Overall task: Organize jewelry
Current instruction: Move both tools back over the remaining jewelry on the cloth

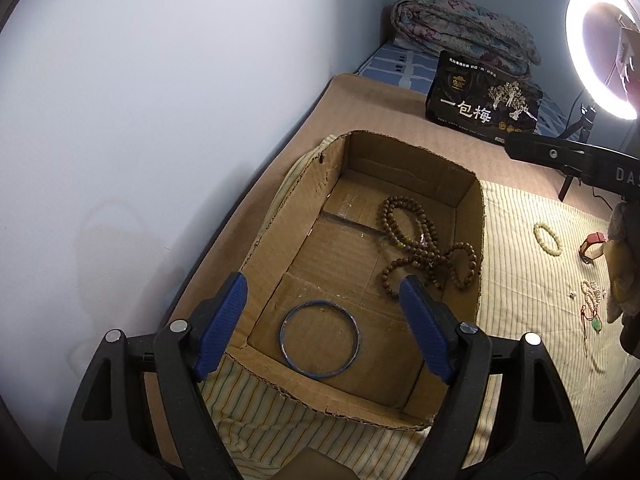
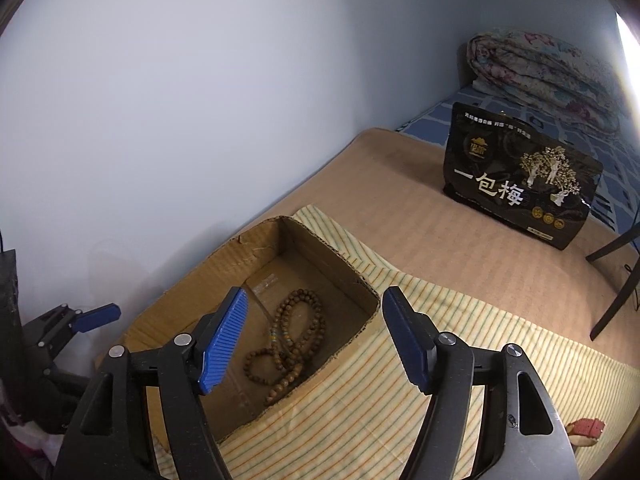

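Note:
An open cardboard box (image 1: pixel 482 240) stands on a striped cloth on the bed. Inside it lie a brown wooden bead necklace (image 1: pixel 432 258) and a blue bangle (image 1: pixel 316 302). My left gripper (image 1: pixel 324 284) hangs open over the box's near end, above the bangle, holding nothing. My right gripper (image 2: pixel 316 294) is open over the box's (image 2: pixel 360 280) right wall, with the bead necklace (image 2: pixel 288 344) lying loose below it. On the cloth to the right lie a white bead bracelet (image 1: pixel 536 235), a red band (image 1: pixel 594 240) and a pearl string with a red cord (image 1: pixel 592 292).
A wall runs close along the box's left side. A black snack bag (image 1: pixel 484 104) stands behind the box, with a folded quilt (image 1: pixel 460 28) beyond it. A lit ring light (image 1: pixel 600 56) on a tripod stands at the back right; its leg (image 2: pixel 616 300) crosses the bed.

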A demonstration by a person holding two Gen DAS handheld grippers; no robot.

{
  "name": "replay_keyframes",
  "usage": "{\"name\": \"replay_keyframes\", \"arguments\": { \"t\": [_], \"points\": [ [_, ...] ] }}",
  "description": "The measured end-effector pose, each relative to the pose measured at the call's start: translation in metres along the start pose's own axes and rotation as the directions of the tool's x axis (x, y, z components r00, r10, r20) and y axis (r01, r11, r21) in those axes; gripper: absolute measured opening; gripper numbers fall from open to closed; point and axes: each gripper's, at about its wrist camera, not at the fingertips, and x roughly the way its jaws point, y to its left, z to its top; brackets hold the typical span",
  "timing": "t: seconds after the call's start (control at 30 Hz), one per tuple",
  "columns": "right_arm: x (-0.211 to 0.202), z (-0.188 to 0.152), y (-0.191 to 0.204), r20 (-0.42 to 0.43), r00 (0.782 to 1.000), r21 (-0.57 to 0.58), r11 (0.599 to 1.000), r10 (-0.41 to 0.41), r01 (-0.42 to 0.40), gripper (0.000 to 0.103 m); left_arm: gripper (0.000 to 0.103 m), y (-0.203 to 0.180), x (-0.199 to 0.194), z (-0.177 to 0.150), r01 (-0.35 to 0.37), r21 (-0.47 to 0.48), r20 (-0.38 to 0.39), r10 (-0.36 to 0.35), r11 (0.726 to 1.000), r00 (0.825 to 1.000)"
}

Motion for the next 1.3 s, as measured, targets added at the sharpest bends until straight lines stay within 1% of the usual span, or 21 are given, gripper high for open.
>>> {"name": "replay_keyframes", "arguments": {
  "t": [0.2,0.43,0.5,0.57,0.6,0.77,0.87,0.93,1.1,1.2,1.3],
  "points": [
    [-0.016,-0.002,-0.003,0.017,1.0,0.001,1.0,-0.015,0.015,0.07,0.081,-0.006,-0.013,0.004,-0.001,0.015,0.019,0.001,1.0,1.0],
    [-0.044,-0.009,-0.011,0.039,0.998,0.004,0.999,-0.048,0.048,0.07,0.081,-0.02,-0.032,0.014,0.005,0.043,0.054,-0.007,0.999,0.999],
    [-0.056,-0.013,-0.016,0.045,0.997,0.008,0.998,-0.065,0.064,0.07,0.081,-0.027,-0.037,0.015,0.007,0.057,0.06,-0.01,0.998,0.998],
    [-0.07,-0.017,-0.023,0.057,0.994,0.012,0.996,-0.089,0.089,0.075,0.081,-0.035,-0.04,0.017,0.02,0.078,0.054,-0.025,0.997,0.998],
    [-0.078,-0.019,-0.026,0.064,0.992,0.016,0.994,-0.106,0.105,0.08,0.081,-0.039,-0.042,0.018,0.028,0.086,0.054,-0.032,0.996,0.998],
    [-0.117,-0.032,-0.051,0.089,0.98,0.026,0.984,-0.18,0.178,0.08,0.081,-0.064,-0.051,0.022,0.044,0.141,0.065,-0.053,0.989,0.996],
    [-0.141,-0.043,-0.07,0.095,0.969,0.031,0.974,-0.226,0.224,0.081,0.081,-0.076,-0.055,0.023,0.083,0.161,0.058,-0.094,0.983,0.994],
    [-0.154,-0.051,-0.084,0.088,0.966,0.039,0.97,-0.242,0.239,0.081,0.081,-0.087,-0.058,0.025,0.109,0.177,0.061,-0.122,0.978,0.991],
    [-0.185,-0.076,-0.12,0.081,0.957,0.104,0.957,-0.28,0.271,0.081,0.081,-0.12,-0.062,0.028,0.155,0.232,0.055,-0.172,0.96,0.984],
    [-0.198,-0.093,-0.138,0.078,0.944,0.126,0.942,-0.322,0.311,0.081,0.081,-0.141,-0.058,0.028,0.203,0.25,0.037,-0.219,0.947,0.975],
    [-0.202,-0.11,-0.154,0.055,0.941,0.147,0.935,-0.335,0.324,0.081,0.081,-0.165,-0.052,0.025,0.233,0.277,0.03,-0.25,0.932,0.968]
  ]
}}
